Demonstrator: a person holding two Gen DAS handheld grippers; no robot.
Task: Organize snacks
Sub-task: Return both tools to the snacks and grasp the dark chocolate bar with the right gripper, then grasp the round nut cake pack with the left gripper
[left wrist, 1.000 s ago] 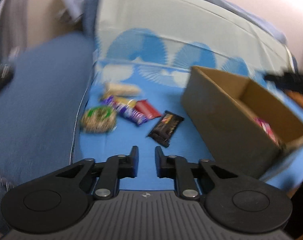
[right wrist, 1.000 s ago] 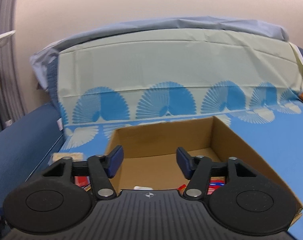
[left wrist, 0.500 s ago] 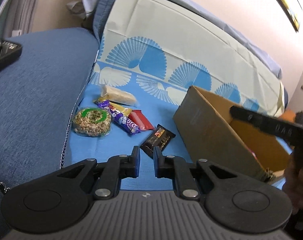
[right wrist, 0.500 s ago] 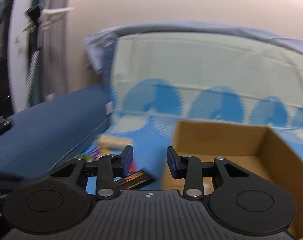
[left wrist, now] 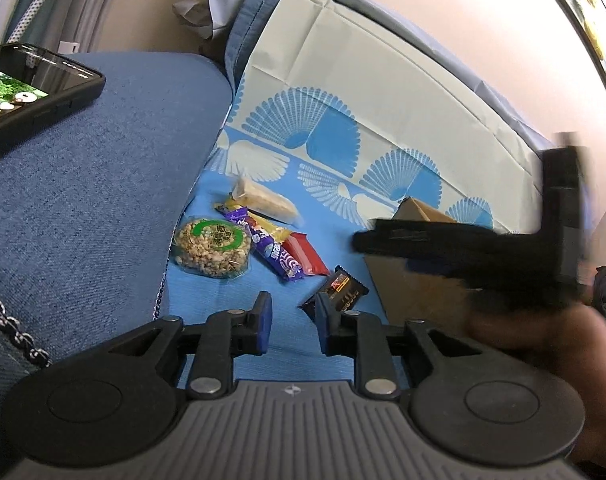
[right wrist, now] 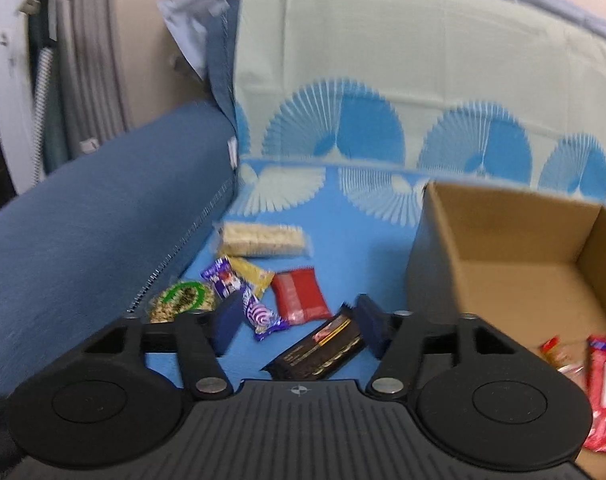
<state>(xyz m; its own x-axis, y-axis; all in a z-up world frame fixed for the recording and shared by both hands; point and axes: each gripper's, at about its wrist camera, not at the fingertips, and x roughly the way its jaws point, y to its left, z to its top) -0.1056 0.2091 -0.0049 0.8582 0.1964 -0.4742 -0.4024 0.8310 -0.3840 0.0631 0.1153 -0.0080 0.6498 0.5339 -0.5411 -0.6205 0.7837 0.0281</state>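
Cardboard box waits at your right while your right claw, jaws opening and empty, hovers over the dark chocolate bar on the blue sofa cover; next, lower and pinch it.

Both wrist views low, angled down, sharing snack pile, right view blurry

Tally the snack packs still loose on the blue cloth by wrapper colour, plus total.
Clear round peanut pack with green label: 1
Clear pale cracker bar pack: 1
Purple wrapper: 1
Yellow wrapper: 1
Red wrapper: 1
Black chocolate bar wrapper: 1
Total: 6, all outside the brown cardboard box.
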